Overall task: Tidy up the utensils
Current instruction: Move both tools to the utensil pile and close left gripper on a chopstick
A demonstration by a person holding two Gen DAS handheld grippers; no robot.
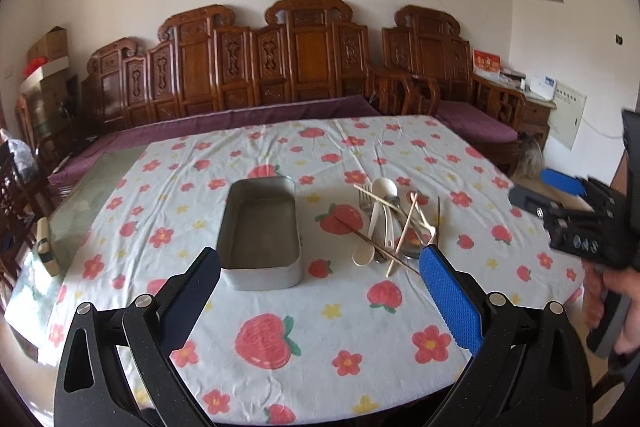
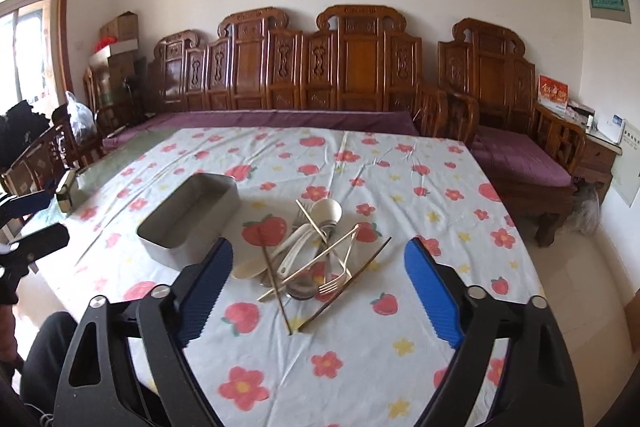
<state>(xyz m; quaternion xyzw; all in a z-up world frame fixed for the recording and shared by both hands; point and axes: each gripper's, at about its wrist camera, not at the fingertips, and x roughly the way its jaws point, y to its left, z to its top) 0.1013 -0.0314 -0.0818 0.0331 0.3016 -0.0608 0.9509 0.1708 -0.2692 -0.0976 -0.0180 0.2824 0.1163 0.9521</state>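
Observation:
An empty rectangular metal tin (image 1: 260, 231) (image 2: 192, 219) sits on the flowered tablecloth. To its right lies a tangled pile of utensils (image 1: 392, 223) (image 2: 316, 255): cream spoons, wooden chopsticks, metal forks and spoons. My left gripper (image 1: 320, 251) hangs open above the cloth just short of the tin, with nothing between its fingers. It shows at the left edge of the right wrist view (image 2: 36, 221). My right gripper (image 2: 319, 245) is open and empty, its fingers framing the near end of the pile from above. In the left wrist view it (image 1: 540, 189) hovers past the table's right side.
The table (image 1: 320, 327) wears a cloth with strawberries and flowers. A small boxy object (image 1: 46, 247) (image 2: 66, 189) rests on its bare left end. A carved wooden bench (image 2: 348, 75) with purple cushions runs behind. A hand (image 1: 616, 307) grips the right tool.

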